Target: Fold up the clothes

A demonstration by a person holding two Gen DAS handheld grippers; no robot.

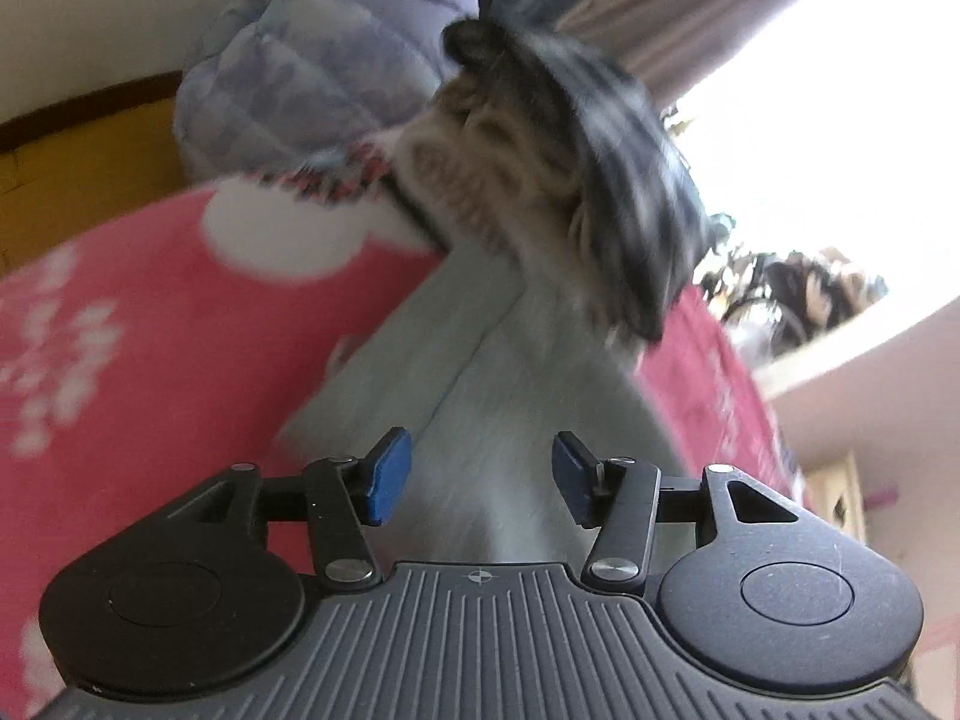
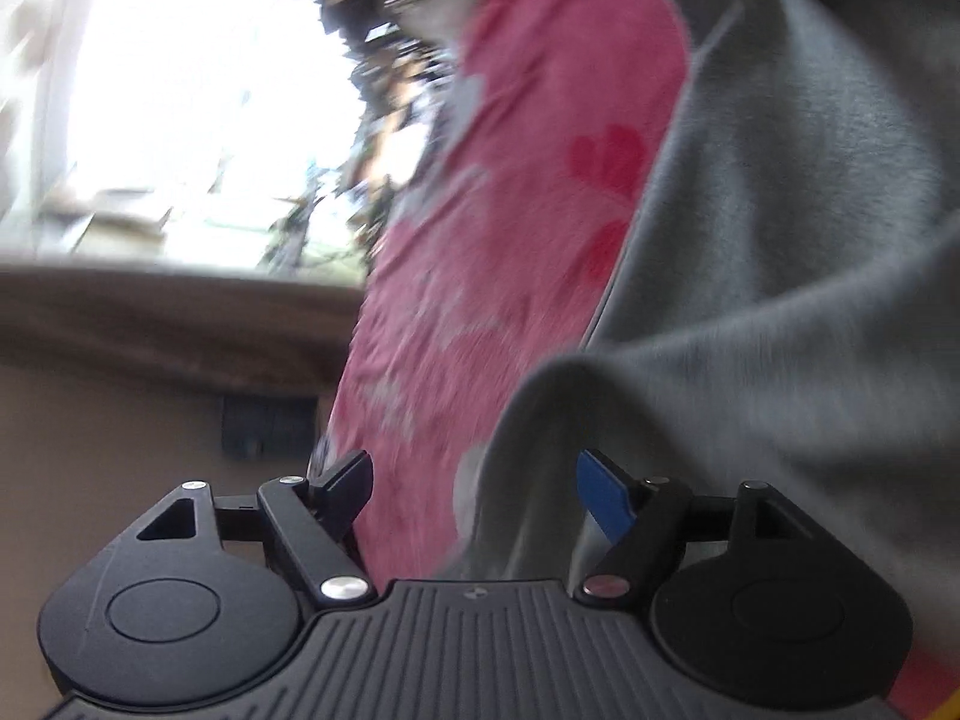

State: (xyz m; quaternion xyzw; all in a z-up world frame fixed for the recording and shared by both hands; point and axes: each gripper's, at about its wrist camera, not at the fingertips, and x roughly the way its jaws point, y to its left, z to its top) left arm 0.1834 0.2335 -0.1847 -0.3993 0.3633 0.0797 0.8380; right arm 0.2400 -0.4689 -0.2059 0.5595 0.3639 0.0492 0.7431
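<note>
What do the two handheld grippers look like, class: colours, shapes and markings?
Both the left gripper and the right gripper have black linkage arms with silver pivot pins, blue pads, round black side housings, and a ribbed grey body bearing a small crosshair mark.

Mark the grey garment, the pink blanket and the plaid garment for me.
grey garment (image 2: 780,210): right wrist view, broad wrinkled body.
pink blanket (image 1: 150,360): left wrist view, bare patterned stretch.
plaid garment (image 1: 624,180): left wrist view, dark checked side.

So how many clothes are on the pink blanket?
3 that I can see: a pale grey garment lying nearest the left tool, a furry striped one behind it, and a puffy lilac jacket at the back. The picture is blurry, so more may be hidden.
</note>
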